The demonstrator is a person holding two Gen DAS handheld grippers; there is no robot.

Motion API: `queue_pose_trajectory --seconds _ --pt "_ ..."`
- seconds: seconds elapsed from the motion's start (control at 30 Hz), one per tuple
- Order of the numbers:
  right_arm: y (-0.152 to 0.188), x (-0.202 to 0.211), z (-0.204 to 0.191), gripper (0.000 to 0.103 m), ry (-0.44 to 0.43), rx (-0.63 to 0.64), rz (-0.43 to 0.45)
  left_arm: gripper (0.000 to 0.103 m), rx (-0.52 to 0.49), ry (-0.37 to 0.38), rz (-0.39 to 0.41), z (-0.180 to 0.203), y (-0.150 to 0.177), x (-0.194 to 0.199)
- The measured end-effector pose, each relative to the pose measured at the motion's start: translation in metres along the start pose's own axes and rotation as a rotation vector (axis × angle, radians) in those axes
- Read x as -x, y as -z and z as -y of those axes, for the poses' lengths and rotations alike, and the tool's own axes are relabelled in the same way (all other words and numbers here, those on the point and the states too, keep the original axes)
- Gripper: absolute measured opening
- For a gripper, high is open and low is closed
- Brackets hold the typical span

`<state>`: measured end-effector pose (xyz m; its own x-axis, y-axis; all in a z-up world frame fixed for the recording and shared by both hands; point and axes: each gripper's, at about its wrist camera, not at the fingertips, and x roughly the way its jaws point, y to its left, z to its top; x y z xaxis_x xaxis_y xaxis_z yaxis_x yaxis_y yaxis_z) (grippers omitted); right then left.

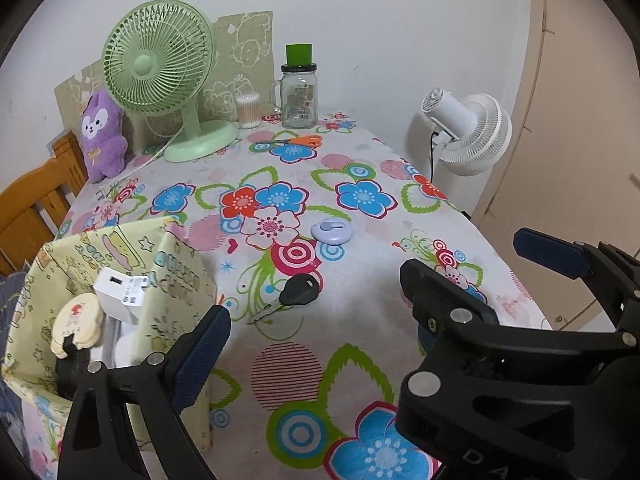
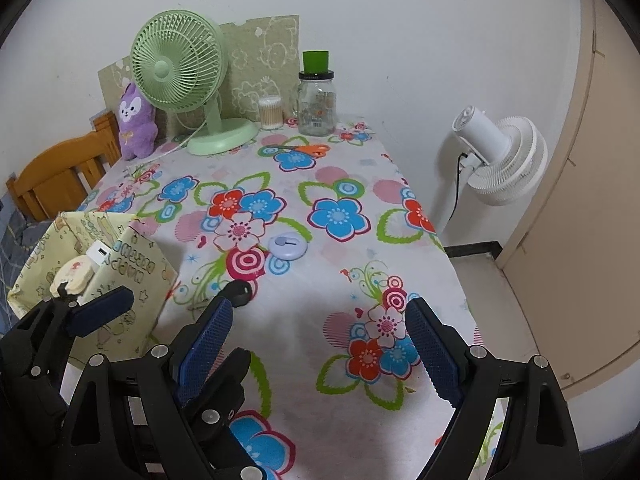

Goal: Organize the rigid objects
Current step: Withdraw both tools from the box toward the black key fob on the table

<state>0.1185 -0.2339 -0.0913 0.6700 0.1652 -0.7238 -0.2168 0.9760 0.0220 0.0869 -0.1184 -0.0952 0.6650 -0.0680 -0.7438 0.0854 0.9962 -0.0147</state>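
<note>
Rigid objects partly sorted: a white charger point(image 1: 116, 290) and cream clip point(image 1: 78, 324) sit in the fabric bin point(image 1: 176, 280); key point(image 1: 294, 294), round lilac gadget point(image 1: 333, 231) and scissors point(image 1: 292, 142) remain on the tabletop point(image 1: 360, 320) — both claws (left claw point(image 1: 316, 300), right claw point(image 2: 320, 344)) gape empty.

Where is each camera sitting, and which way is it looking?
Left wrist: on the left gripper, looking forward over the table at the key; its fingers and the right gripper show.
Right wrist: on the right gripper, same direction; its fingers and the left gripper show.
Both show the green fan, jar and fabric box.
</note>
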Motion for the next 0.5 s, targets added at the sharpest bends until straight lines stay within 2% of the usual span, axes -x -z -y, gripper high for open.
queue_pose_trajectory --seconds 0.17,0.37,0.5 --pt "0.005 -0.013 0.006 0.09 0.006 0.007 -0.013 0.095 0.028 0.007 -0.028 0.002 0.004 -0.017" --pt "0.01 -0.029 0.009 0.09 -0.003 0.006 -0.033 0.095 0.059 -0.034 -0.028 0.003 0.01 -0.031" --pt "0.013 -0.039 0.008 0.09 -0.003 0.009 -0.051 0.095 0.072 -0.03 -0.046 0.002 0.013 -0.04"
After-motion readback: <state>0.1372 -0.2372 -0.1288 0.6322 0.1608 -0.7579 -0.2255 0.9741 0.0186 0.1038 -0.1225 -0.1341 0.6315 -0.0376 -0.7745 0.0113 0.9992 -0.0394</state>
